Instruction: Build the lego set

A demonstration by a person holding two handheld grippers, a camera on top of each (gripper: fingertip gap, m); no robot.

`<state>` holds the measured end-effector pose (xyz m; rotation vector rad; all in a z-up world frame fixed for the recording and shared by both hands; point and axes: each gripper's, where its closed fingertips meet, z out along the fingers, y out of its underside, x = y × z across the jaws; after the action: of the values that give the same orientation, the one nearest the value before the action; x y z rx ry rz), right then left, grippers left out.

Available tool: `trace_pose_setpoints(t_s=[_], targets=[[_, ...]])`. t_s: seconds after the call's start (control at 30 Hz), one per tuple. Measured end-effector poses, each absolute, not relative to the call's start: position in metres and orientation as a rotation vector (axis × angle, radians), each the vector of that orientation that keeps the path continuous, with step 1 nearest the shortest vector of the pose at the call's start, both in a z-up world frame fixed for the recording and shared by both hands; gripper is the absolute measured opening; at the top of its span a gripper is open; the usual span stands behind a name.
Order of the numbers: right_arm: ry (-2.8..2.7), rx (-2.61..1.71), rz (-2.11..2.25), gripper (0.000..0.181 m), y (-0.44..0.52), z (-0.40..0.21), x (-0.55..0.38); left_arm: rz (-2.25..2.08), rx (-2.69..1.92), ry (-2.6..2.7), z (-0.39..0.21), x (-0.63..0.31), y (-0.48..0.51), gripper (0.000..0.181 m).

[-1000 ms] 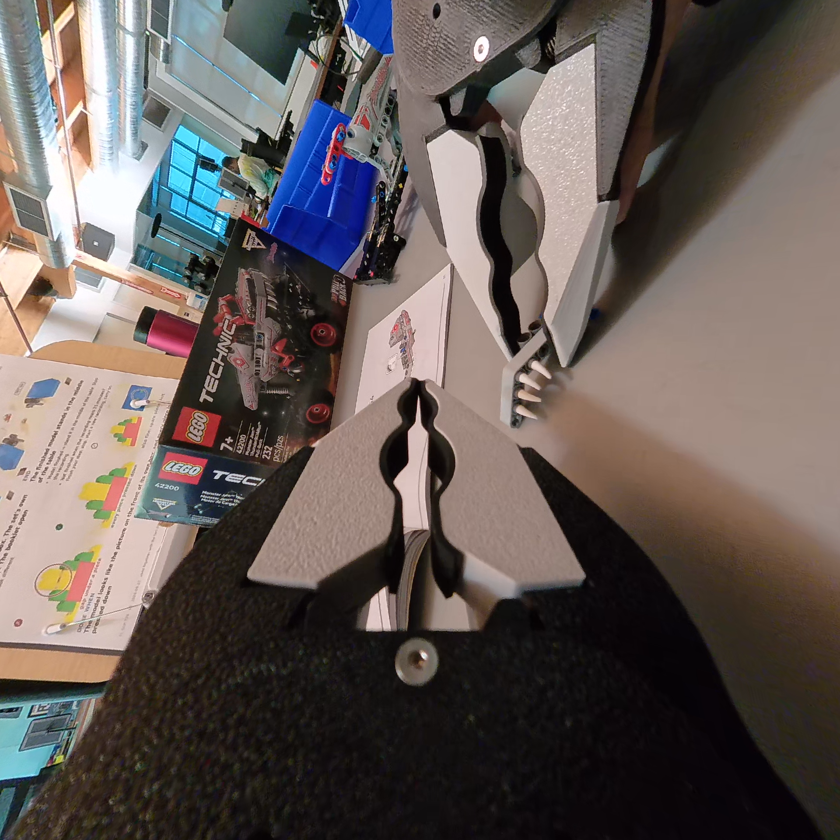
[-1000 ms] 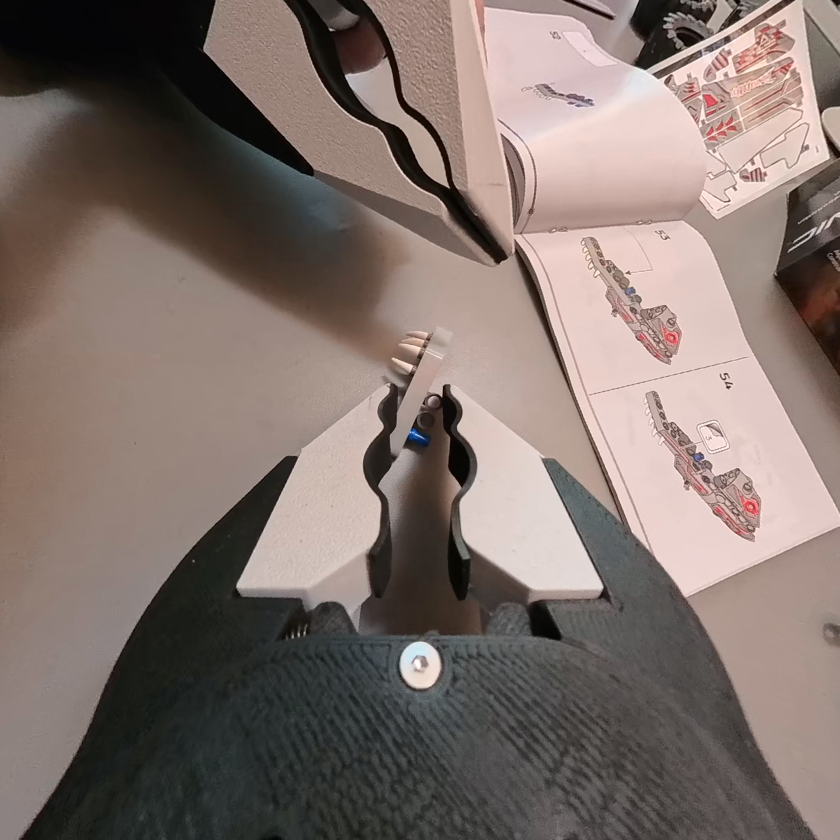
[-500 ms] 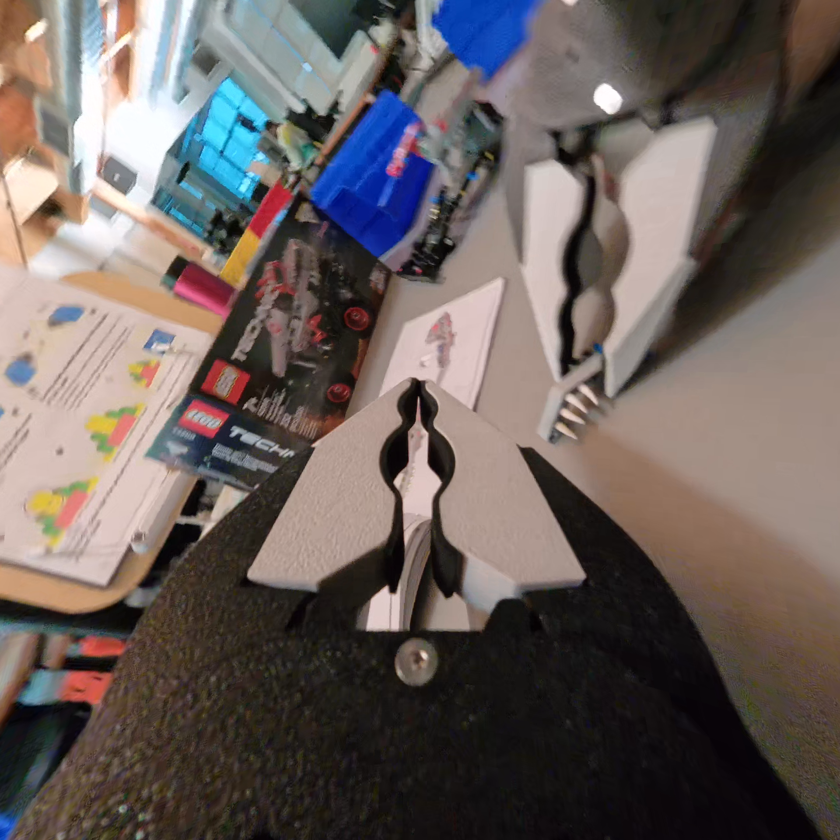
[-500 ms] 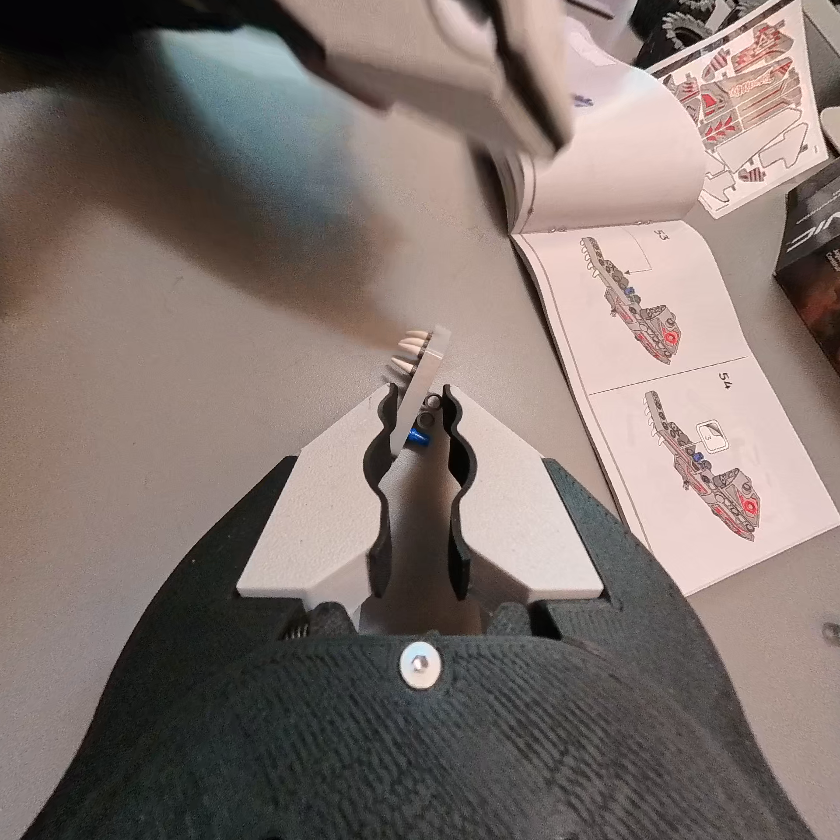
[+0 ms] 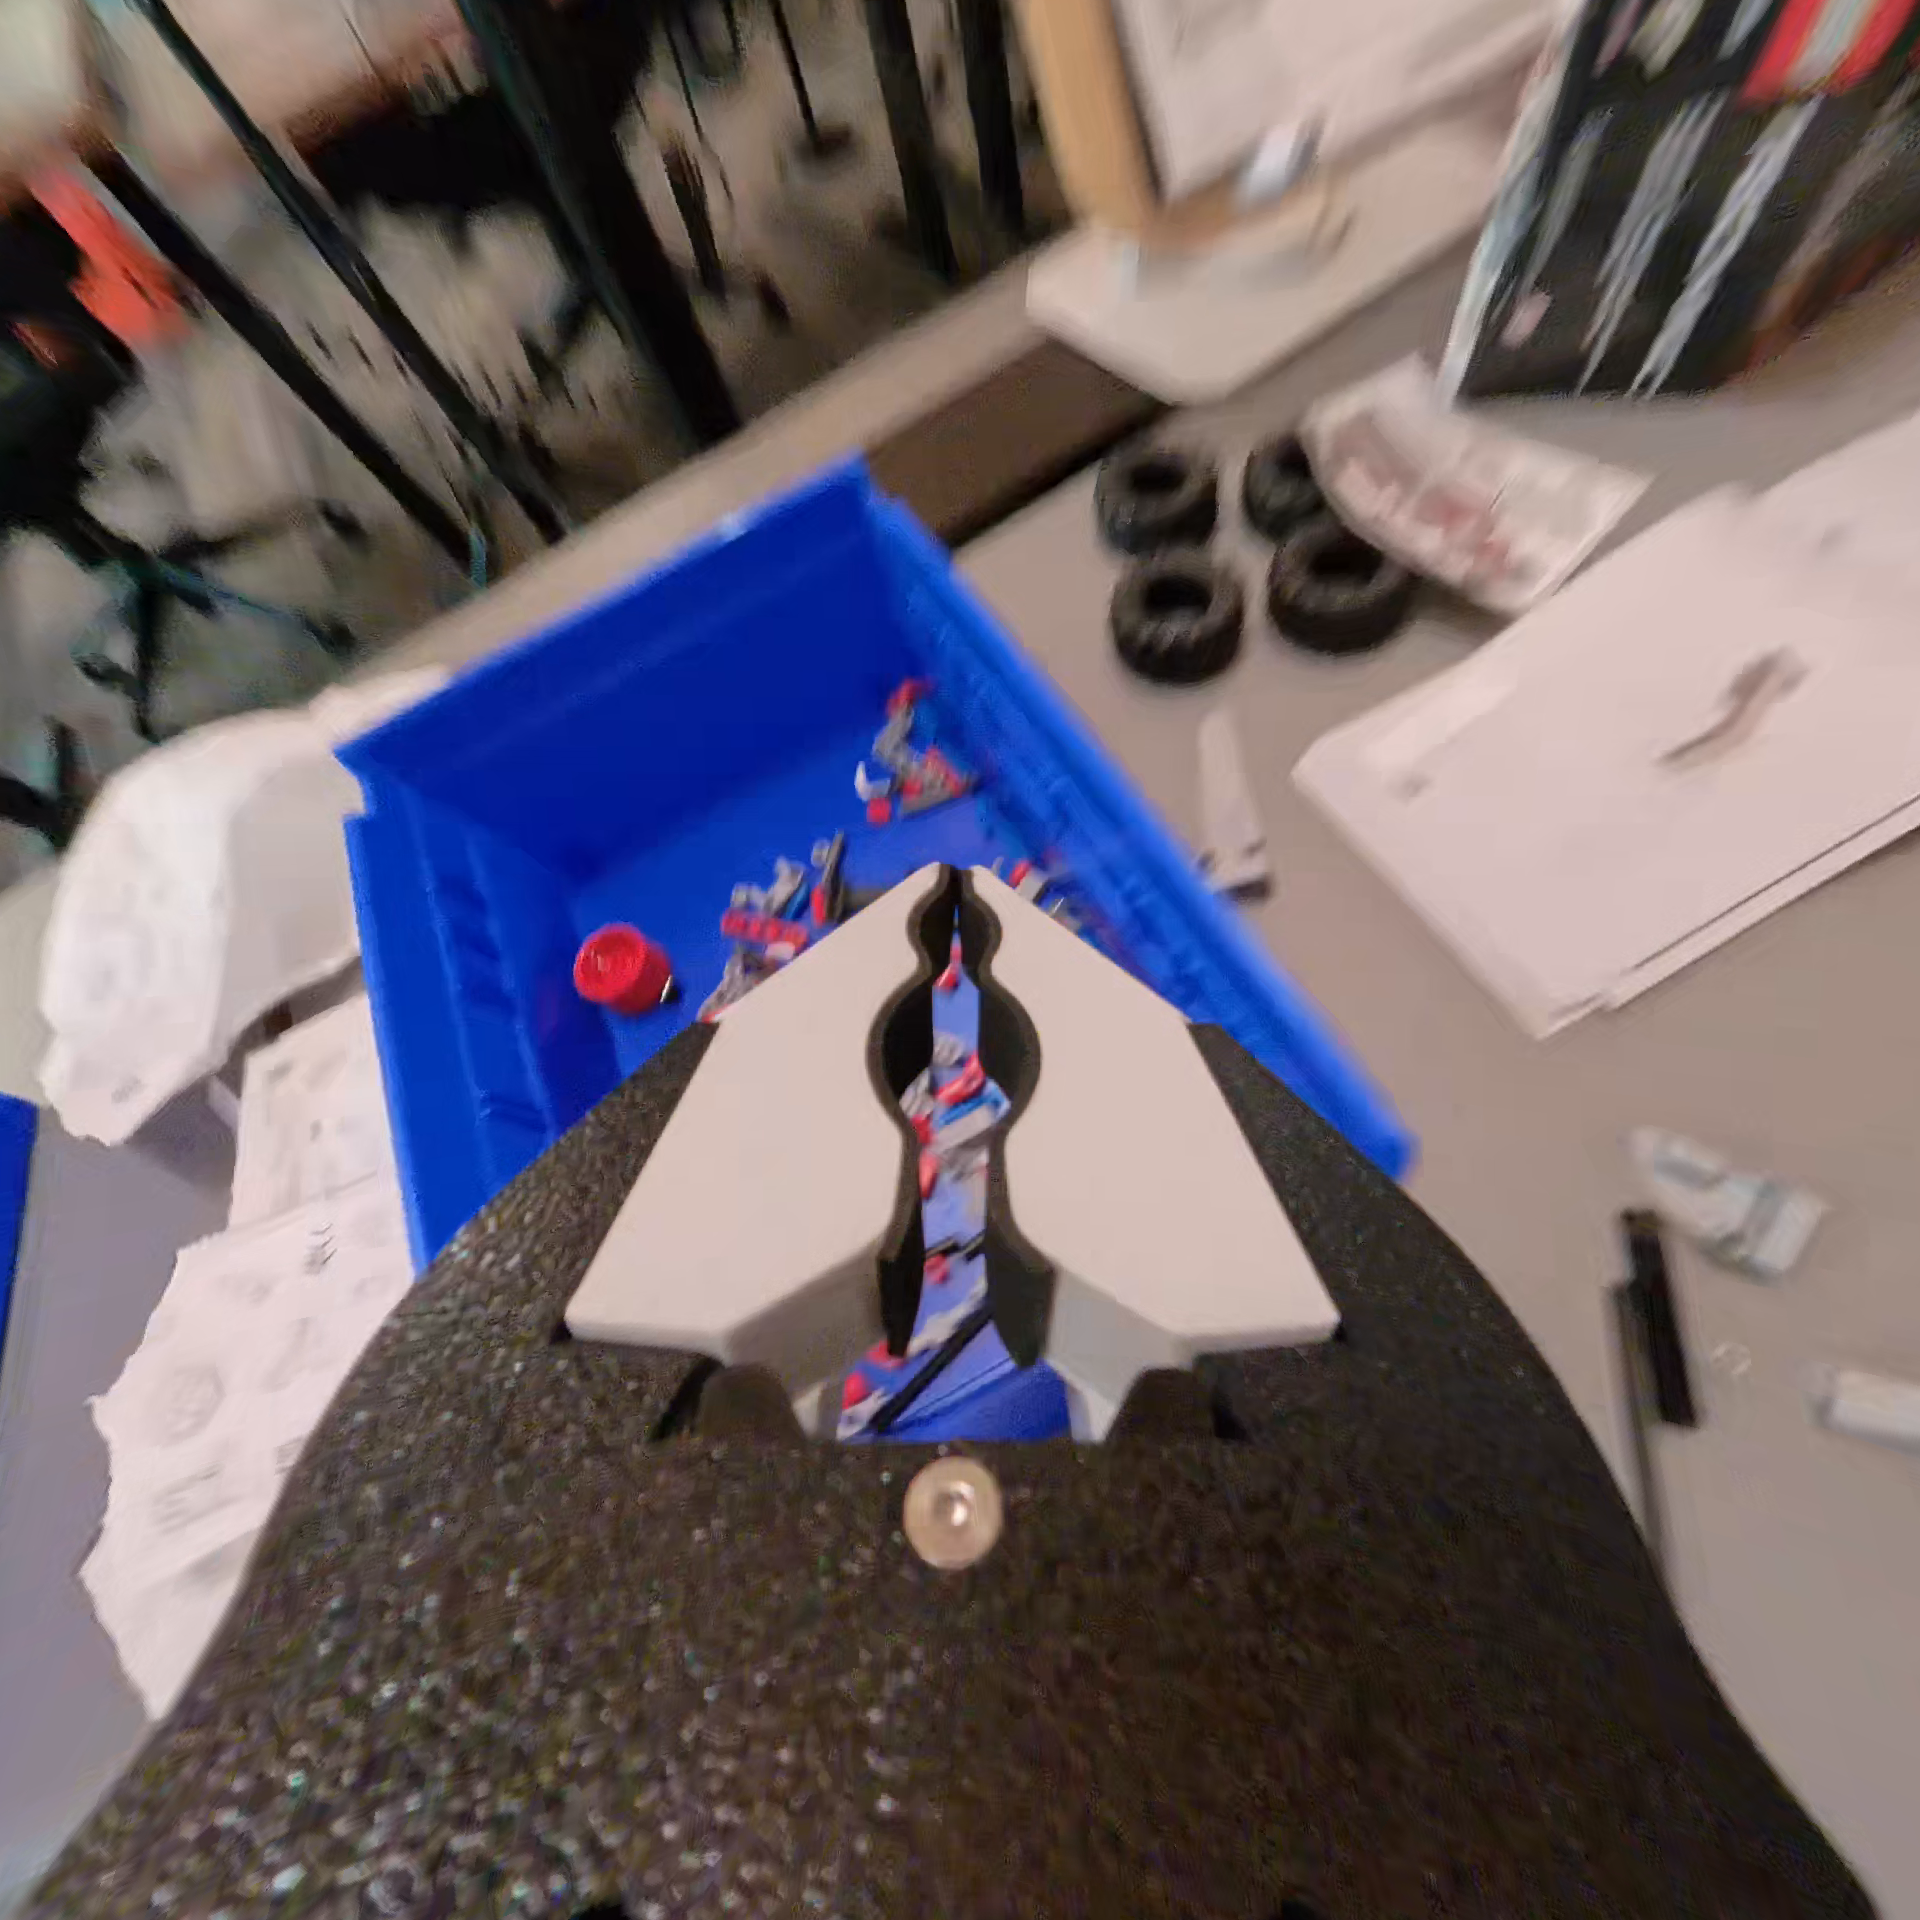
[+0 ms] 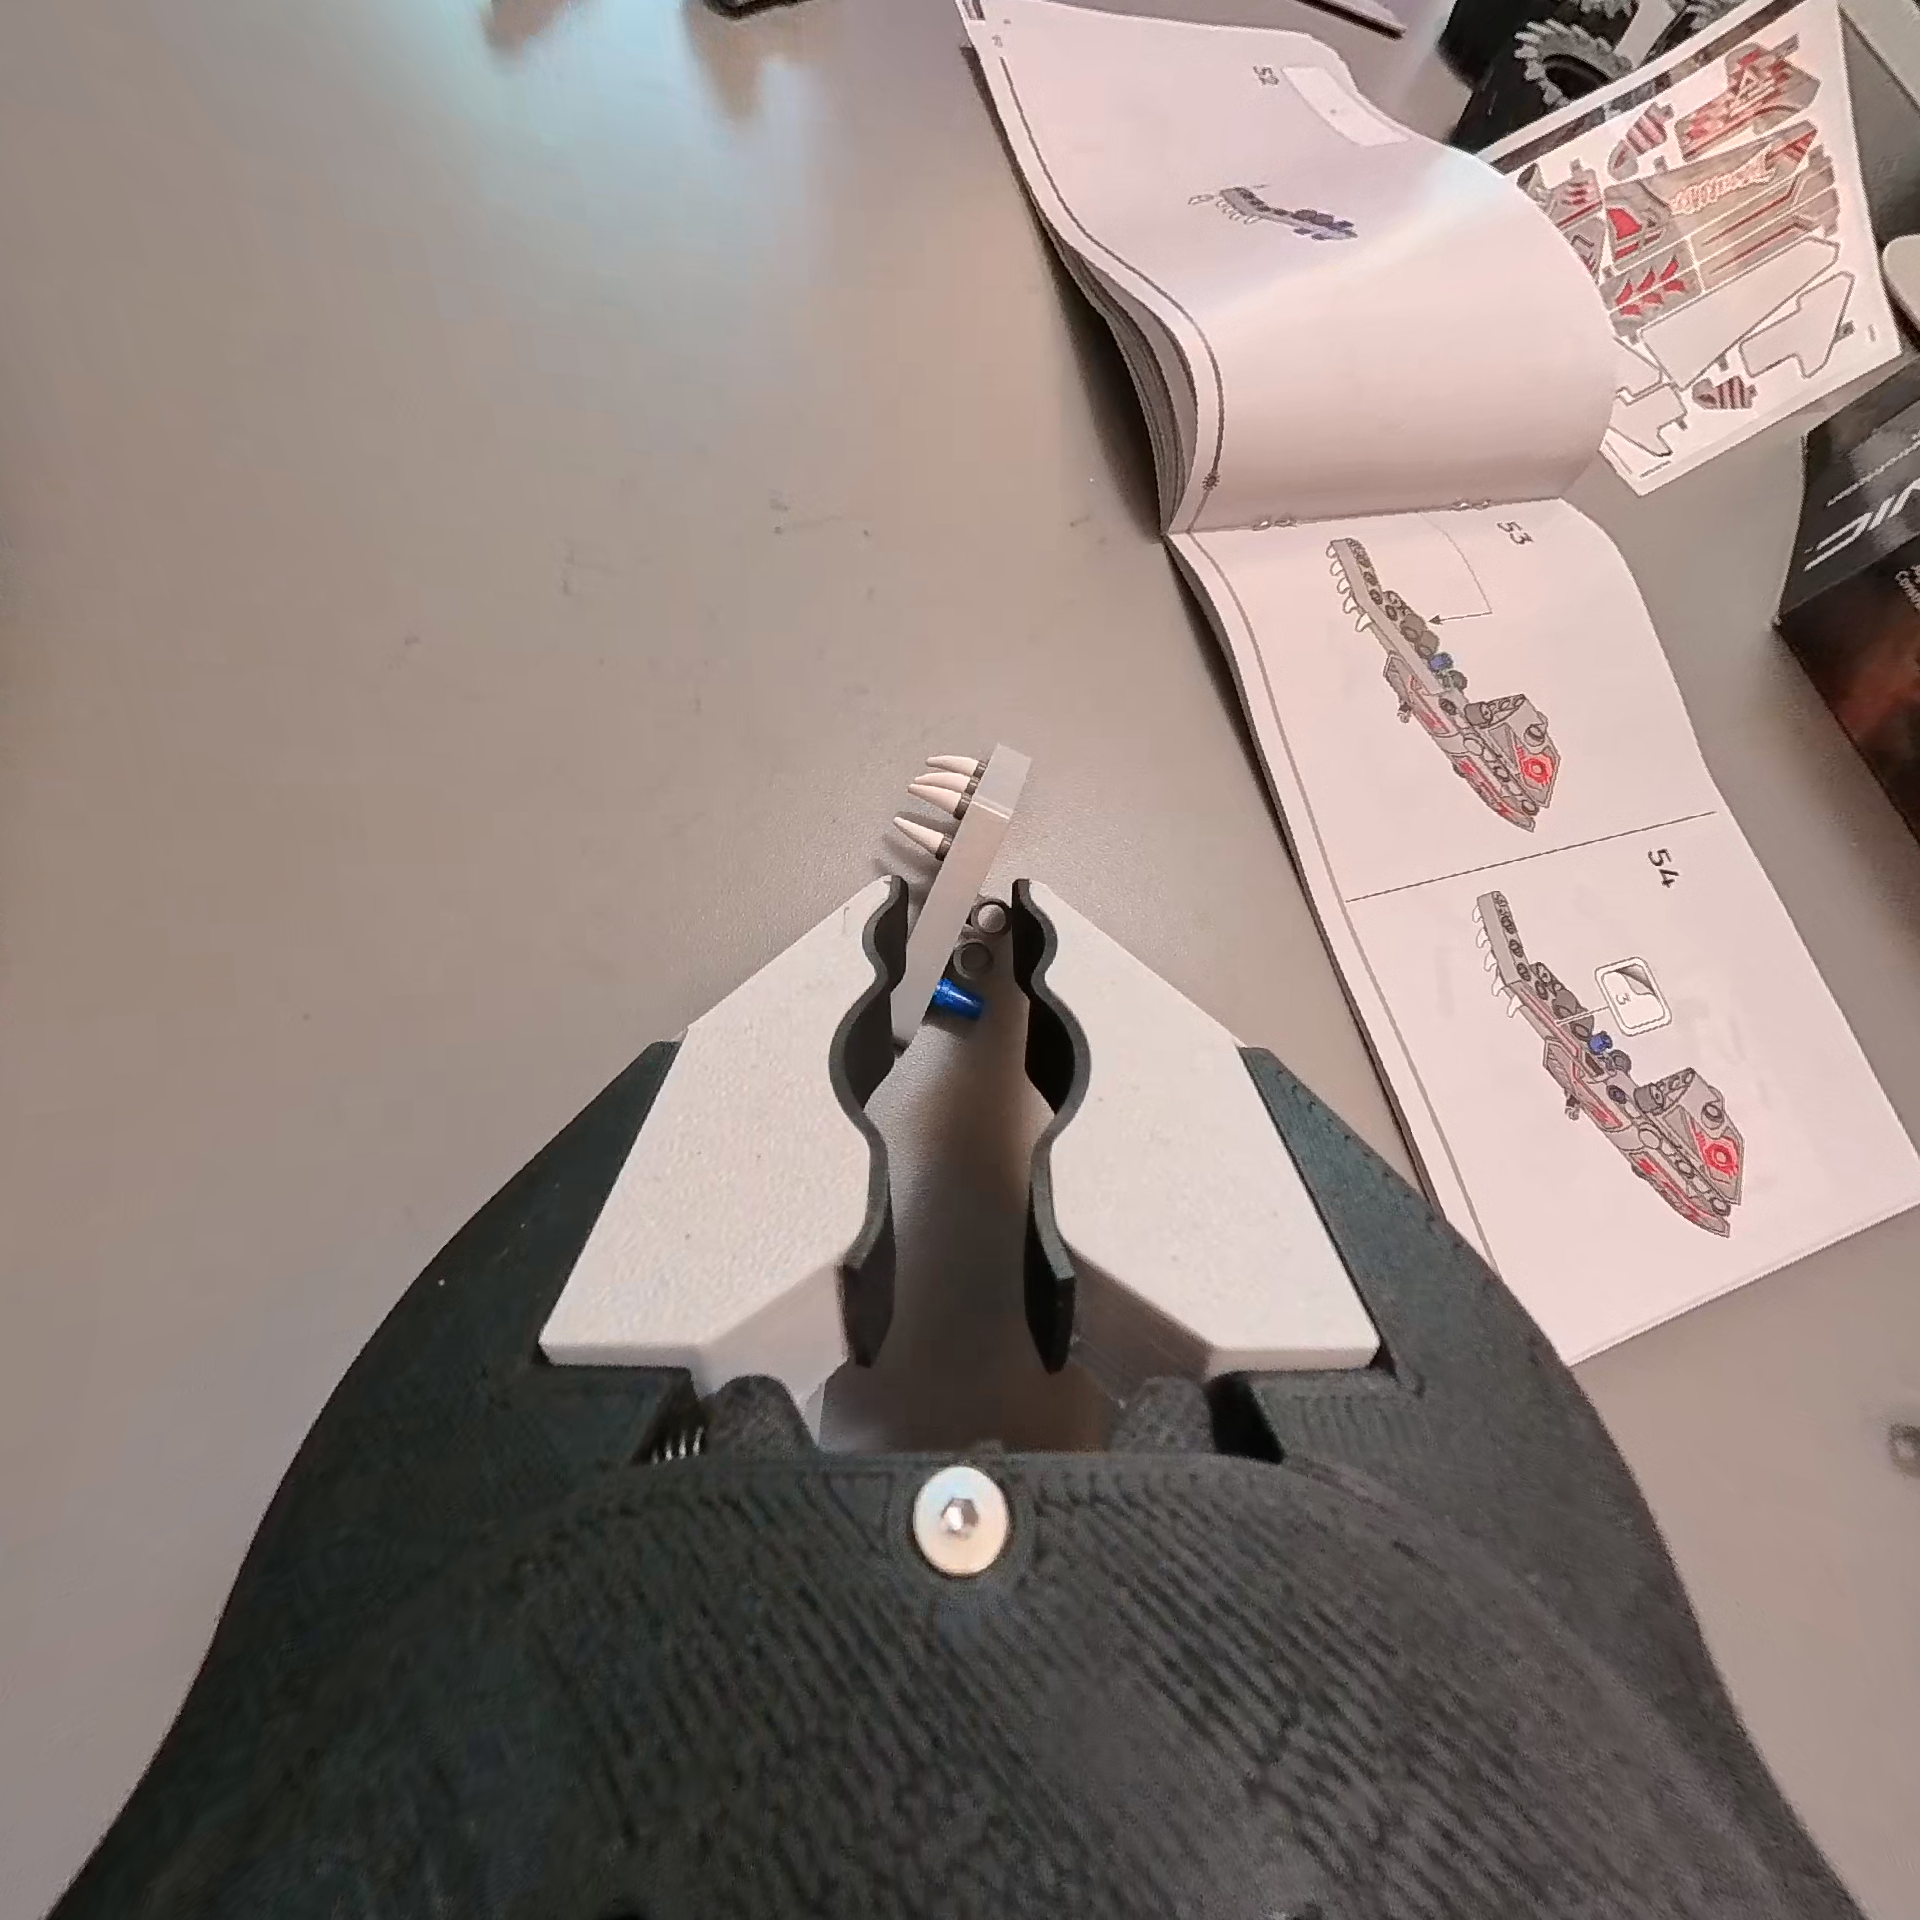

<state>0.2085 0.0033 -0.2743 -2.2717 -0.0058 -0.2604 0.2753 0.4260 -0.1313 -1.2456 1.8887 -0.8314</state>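
Note:
My right gripper (image 6: 954, 891) is shut on a grey lego beam (image 6: 971, 852) with white teeth (image 6: 935, 798) at its far end and a blue pin (image 6: 958, 1000) and dark pins on its side. It holds the beam just above the grey table. My left gripper (image 5: 958, 881) is shut and empty, hovering over a blue bin (image 5: 582, 748) of loose red, grey and blue lego pieces (image 5: 914, 769), among them a red round part (image 5: 620, 967). The left wrist view is blurred.
An open instruction booklet (image 6: 1455, 665) lies right of the beam, with a sticker sheet (image 6: 1766, 229) and a dark set box (image 6: 1870, 582) beyond. In the left wrist view, several black tyres (image 5: 1247, 561), white paper bags (image 5: 187, 914), the booklet (image 5: 1621, 769) and small loose parts (image 5: 1662, 1309) lie around the bin. The left gripper's tips are roughly 45 centimetres from the right gripper's.
My left gripper has swung away from the beam and the right gripper, and now points down at the blue bin. The right gripper has held still with the beam.

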Motion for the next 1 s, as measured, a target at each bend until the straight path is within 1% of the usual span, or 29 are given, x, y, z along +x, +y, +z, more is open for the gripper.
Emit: trace_pose_setpoints(t_s=[0.17, 0.3, 0.37, 0.57, 1.0], targets=[[-0.004, -2.271, -0.265, 0.019, 0.003, -0.274, 0.209, -0.705, -1.294, 2.31, -0.201, 0.313, 0.458, 0.003], [-0.008, -2.268, -0.302, 0.018, 0.003, -0.274, 0.21, -0.328, -1.16, 2.527, -0.241, 0.325, 0.491, 0.003], [-0.009, -2.268, -0.302, 0.018, 0.003, -0.274, 0.21, -0.247, -1.084, 2.616, -0.253, 0.327, 0.496, 0.004], [-0.004, -2.27, -0.29, 0.018, 0.003, -0.274, 0.21, -0.16, -0.935, 2.743, -0.272, 0.335, 0.495, 0.004], [-0.004, -2.27, -0.289, 0.018, 0.003, -0.274, 0.21, -0.174, -1.138, 2.749, -0.28, 0.344, 0.5, 0.004]])
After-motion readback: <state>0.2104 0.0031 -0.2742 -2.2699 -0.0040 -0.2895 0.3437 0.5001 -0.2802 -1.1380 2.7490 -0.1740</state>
